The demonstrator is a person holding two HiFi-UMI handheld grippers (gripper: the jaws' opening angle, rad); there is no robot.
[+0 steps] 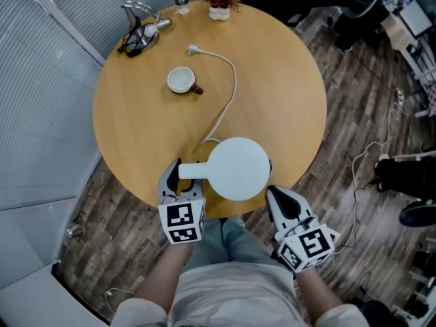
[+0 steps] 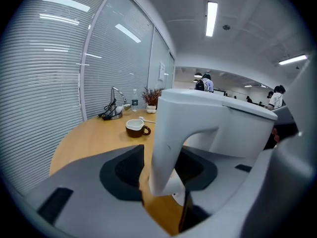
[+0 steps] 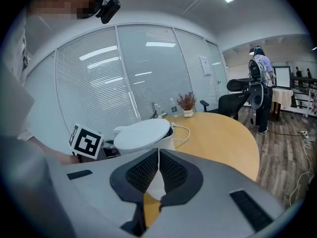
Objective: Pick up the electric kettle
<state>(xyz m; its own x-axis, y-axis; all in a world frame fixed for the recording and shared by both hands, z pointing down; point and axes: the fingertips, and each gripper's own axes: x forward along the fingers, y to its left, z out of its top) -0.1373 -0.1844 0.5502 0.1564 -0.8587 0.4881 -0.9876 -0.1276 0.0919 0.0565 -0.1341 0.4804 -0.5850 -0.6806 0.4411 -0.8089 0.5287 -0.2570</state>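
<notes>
1. At the bottom edge of the head view, the left gripper (image 2: pixel 163 170) has its jaws spread wide, one on each side of the kettle's handle (image 2: pixel 168 133). The near pad looks clear of the handle. The other pad is partly hidden behind it, so contact there is uncertain.
2. Lower right of the head view, the right gripper (image 3: pixel 157 170) is clenched with nothing between its pads. It sits just beside the kettle's body, apart from it.
3. The electric kettle (image 1: pixel 238 169) stands upright at the near rim of the table (image 1: pixel 286 101), at the bottom centre of the frame. Its handle points toward frame left, into the left gripper's jaws.
4. The step in hand is probably the grasp. It will go best with the handle centred and seated deep between the pads. The jaws should close squarely before any lift, and the lift should go straight up to keep the kettle level.
5. Farther up the frame, the white cord (image 1: pixel 228 94) trails from the kettle to a loose plug. It will likely drag during the lift, close to the cup (image 1: pixel 181 80) at upper left.
</notes>
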